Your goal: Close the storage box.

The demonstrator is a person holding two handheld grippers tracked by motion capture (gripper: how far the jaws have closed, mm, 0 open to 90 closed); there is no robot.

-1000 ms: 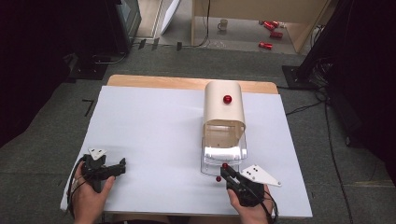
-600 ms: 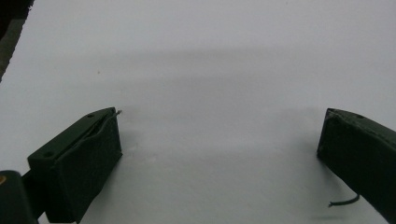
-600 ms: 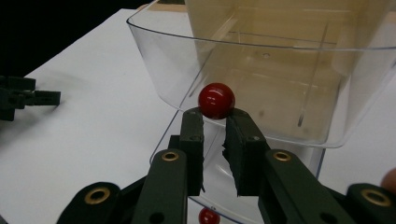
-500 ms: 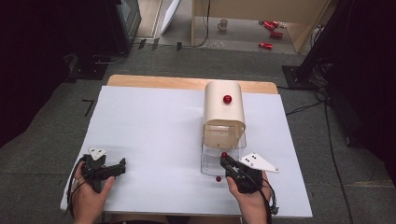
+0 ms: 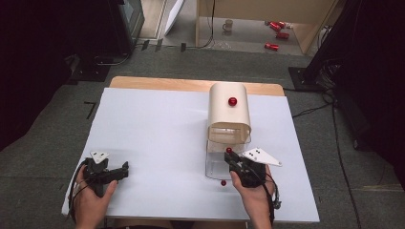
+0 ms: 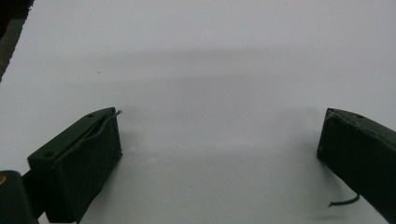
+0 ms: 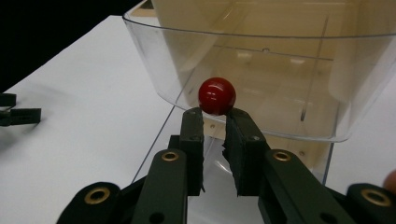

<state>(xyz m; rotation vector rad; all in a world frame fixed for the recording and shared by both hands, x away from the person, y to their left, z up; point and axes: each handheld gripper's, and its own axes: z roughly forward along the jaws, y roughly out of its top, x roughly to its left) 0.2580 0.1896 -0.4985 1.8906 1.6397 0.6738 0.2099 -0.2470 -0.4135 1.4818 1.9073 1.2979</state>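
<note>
Nearest you, at about seven o'clock on the white table (image 5: 157, 124), your left hand (image 5: 90, 195) holds the left gripper (image 5: 125, 168) low over the bare surface. Its jaws stand wide apart with nothing between them, as the left gripper view makes plain.

At about five o'clock, your right hand (image 5: 253, 195) holds the right gripper (image 5: 227, 151) with its grey three-cornered plate (image 5: 260, 156) on top. In the right gripper view its jaws are drawn nearly together, a narrow gap left between the pads, and the red knob (image 7: 216, 95) sits right at their tips; whether the jaws pinch the knob's stem you cannot tell, since the ball hides that spot. The knob belongs to the front of a clear plastic drawer (image 7: 261, 79), which is pulled out toward you from under a cream rounded cover (image 5: 229, 112).

A second small red ball (image 5: 223, 182) lies just by the drawer's near edge, at the gripper's nine o'clock.

Farther off, toward twelve o'clock, another red knob (image 5: 232, 101) sits on top of the cover.
</note>
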